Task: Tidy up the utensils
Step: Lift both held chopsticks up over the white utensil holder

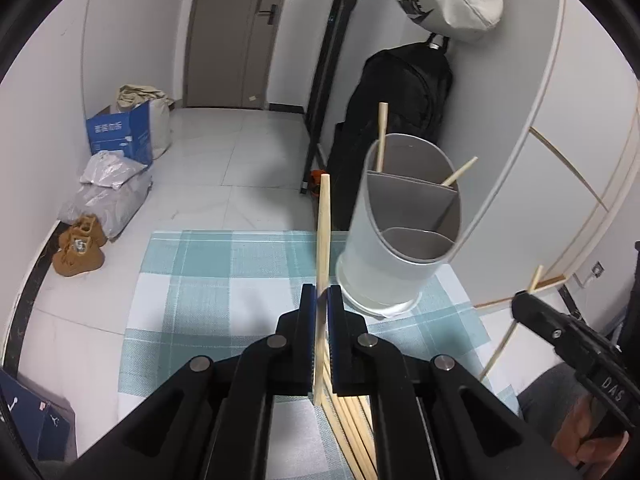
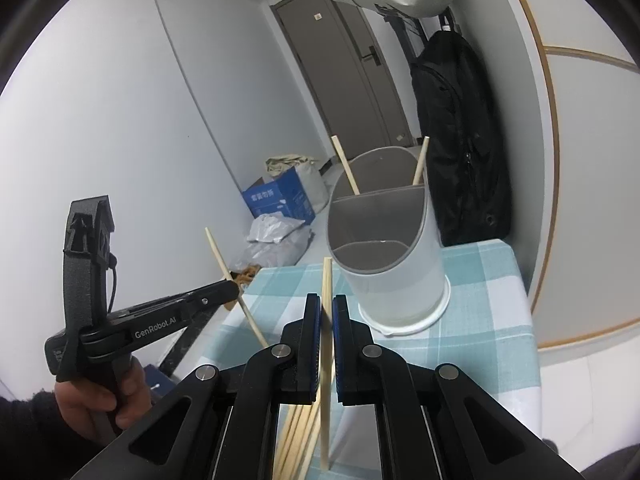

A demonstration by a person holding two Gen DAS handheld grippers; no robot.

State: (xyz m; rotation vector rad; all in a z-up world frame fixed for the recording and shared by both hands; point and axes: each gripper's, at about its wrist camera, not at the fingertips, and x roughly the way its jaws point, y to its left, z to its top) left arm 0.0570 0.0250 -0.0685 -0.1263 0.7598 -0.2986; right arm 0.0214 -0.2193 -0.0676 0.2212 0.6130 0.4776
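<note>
The left gripper (image 1: 321, 292) points forward and slightly down over the tabletop (image 1: 208, 280), its fingers (image 1: 307, 320) closed narrow on one chopstick (image 1: 323, 240), which stands nearly upright between the pads and rises past the tips toward 12 o'clock. In the right wrist view this gripper (image 2: 232, 286) enters from 9 o'clock, held level by the left hand (image 2: 96, 400) wrapped around its grip, with its chopstick (image 2: 224, 264) crossing the tip on a slant. The right gripper (image 2: 326, 300) is likewise aimed forward over the tabletop (image 2: 480, 320), fingers (image 2: 312, 328) narrow and clamped on a second chopstick (image 2: 327, 340) that runs close to vertical through the gap. In the left wrist view the right gripper (image 1: 524, 300) reaches in from 4 o'clock, and its chopstick (image 1: 534, 280) shows above the tip. The holder (image 1: 400, 248), a white cylinder with grey dividers, stands on the checked cloth at 1 o'clock of the left gripper, near but apart from both tools. Two chopsticks (image 1: 382, 136) already lean in its rear compartment; the front compartments hold none. A loose pile (image 1: 352, 432) of chopsticks lies on the tabletop beneath the left fingers, at 6 o'clock.
</note>
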